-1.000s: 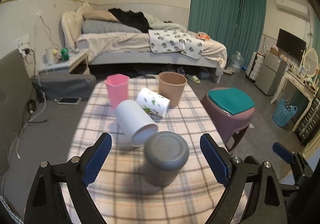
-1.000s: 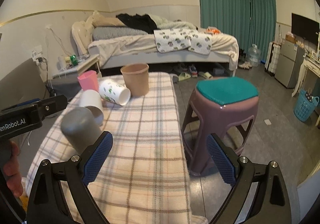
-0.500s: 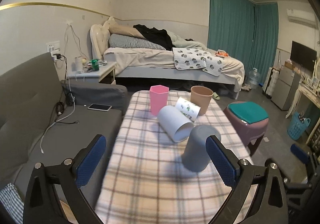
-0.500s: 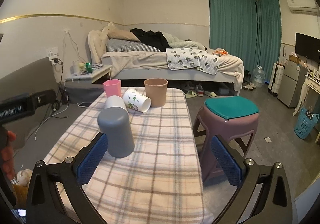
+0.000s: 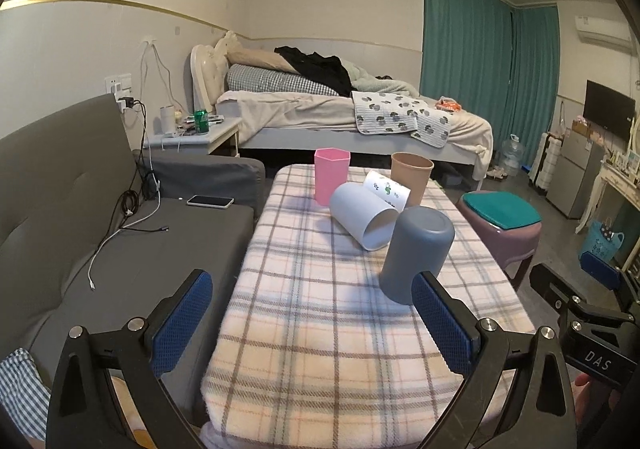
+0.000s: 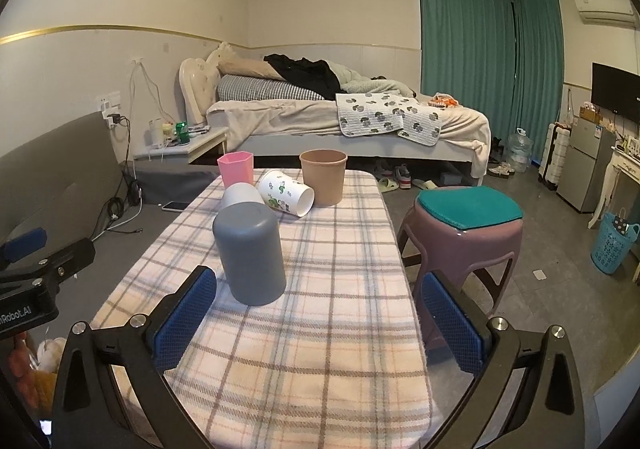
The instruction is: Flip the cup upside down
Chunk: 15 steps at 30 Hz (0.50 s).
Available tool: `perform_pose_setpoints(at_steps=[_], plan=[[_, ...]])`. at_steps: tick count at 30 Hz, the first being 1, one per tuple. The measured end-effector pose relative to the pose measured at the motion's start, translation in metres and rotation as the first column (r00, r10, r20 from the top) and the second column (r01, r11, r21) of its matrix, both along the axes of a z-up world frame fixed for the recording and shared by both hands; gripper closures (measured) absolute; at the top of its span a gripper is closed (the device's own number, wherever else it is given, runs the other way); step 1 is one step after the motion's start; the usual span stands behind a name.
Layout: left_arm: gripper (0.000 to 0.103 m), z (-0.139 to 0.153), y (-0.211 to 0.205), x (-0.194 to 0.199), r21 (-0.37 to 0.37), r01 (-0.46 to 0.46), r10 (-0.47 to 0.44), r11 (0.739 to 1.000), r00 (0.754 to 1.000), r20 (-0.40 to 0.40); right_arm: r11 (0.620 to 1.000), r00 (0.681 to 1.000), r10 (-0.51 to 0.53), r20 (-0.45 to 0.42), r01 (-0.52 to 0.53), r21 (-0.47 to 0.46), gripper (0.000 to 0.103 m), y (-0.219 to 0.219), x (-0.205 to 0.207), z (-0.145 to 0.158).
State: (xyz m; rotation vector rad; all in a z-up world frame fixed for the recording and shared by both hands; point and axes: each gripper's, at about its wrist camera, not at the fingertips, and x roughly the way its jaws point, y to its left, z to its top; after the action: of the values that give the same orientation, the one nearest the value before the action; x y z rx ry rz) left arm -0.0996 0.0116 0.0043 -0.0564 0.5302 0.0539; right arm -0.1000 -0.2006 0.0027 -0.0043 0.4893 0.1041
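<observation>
Bedroom clutter behind, a checked table point(image 5: 320, 313) ahead. From the left wrist, the grey cup point(image 5: 416, 253) stands mouth-down just past the right pad of the left claw point(image 5: 308, 323) — flipped, it seems; the white cup point(image 5: 362, 215) lies sideways beyond. That claw gapes, holding nothing.

From the right wrist, the right claw point(image 6: 318, 323) hangs spread and empty, the grey cup point(image 6: 249, 253) ahead-left — both held low, level, clear of it.

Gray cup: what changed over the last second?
Both grippers, left and right, drew back from the table, open and empty. The gray cup stayed upside down on the plaid cloth; the other four cups are unmoved.
</observation>
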Motion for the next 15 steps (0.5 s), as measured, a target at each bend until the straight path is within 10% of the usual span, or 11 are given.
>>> perform_pose_setpoints(at_steps=[15], plan=[[0.000, -0.0061, -0.0043, 0.0006, 0.015, 0.005, -0.004, 1.000, 1.000, -0.022, 1.000, 1.000, 0.018, -0.005, -0.018, -0.012, 0.000, 0.0026, -0.0003, -0.0033]])
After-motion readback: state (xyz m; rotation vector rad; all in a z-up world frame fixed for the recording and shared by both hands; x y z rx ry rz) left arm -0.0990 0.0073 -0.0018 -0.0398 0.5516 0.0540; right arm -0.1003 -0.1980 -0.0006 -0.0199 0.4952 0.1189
